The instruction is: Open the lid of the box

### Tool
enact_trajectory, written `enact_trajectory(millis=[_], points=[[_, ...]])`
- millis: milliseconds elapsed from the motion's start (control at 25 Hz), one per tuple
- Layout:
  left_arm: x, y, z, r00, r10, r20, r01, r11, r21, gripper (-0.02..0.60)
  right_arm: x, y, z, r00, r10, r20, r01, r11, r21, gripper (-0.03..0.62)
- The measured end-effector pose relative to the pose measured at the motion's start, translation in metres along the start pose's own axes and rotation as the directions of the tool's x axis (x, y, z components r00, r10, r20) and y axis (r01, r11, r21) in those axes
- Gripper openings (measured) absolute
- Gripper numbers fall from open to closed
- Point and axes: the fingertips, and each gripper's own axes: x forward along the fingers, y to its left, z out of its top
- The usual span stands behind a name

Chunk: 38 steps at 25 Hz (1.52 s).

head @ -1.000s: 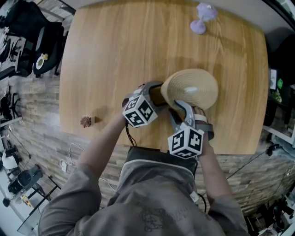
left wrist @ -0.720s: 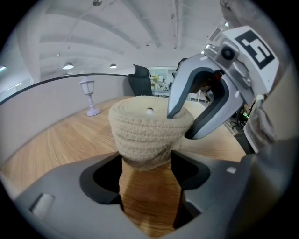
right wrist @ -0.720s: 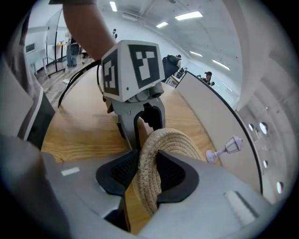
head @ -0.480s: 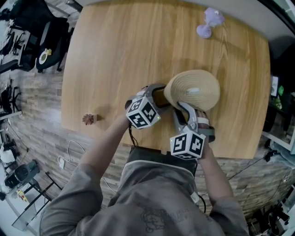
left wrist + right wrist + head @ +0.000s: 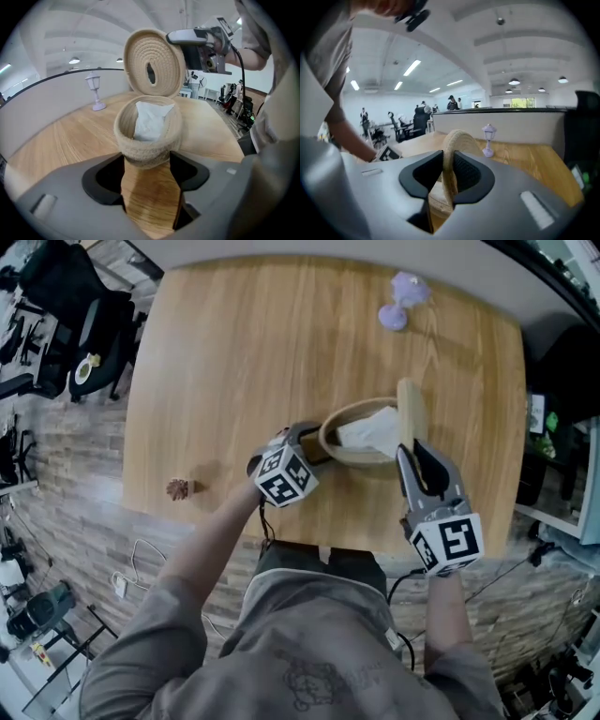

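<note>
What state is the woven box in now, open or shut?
Open. The lid stands on edge beside the mouth of the box, not covering it, and white material shows inside.

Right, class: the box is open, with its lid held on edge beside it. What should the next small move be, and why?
Probably carry the lid rightward and lower it onto bare table. The right hand-held gripper, jaws just closing, pinches it upright by the right rim of the box; the left hand-held gripper, jaws also just closing, grips the box, white cloth showing.

Right tool [image 5: 412,452] held high, jaws just closing on the lid [image 5: 407,409].
</note>
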Motion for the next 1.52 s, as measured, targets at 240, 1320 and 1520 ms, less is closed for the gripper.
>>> enact_trajectory(millis=[240,1320,1520], points=[[-0.006,0.002,-0.002,1.0,0.021,-0.018,-0.022,0.997,-0.079,0.277,-0.033,-0.049,-0.002,0.996,-0.079,0.039,0.067,0.968,0.243,0.08],[-0.327,0.016,0.279,0.709,0.433,0.556,-0.454,0.884,-0.111,0.193,-0.184,0.011,0.264,0.847,-0.047,0.53,0.102,0.992,-0.074,0.081],[-0.363,0.005,0.291,0.682,0.443,0.582,-0.477,0.873,-0.105,0.175,-0.211,0.015,0.269,0.834,-0.098,0.543,0.159,0.985,-0.068,0.081]])
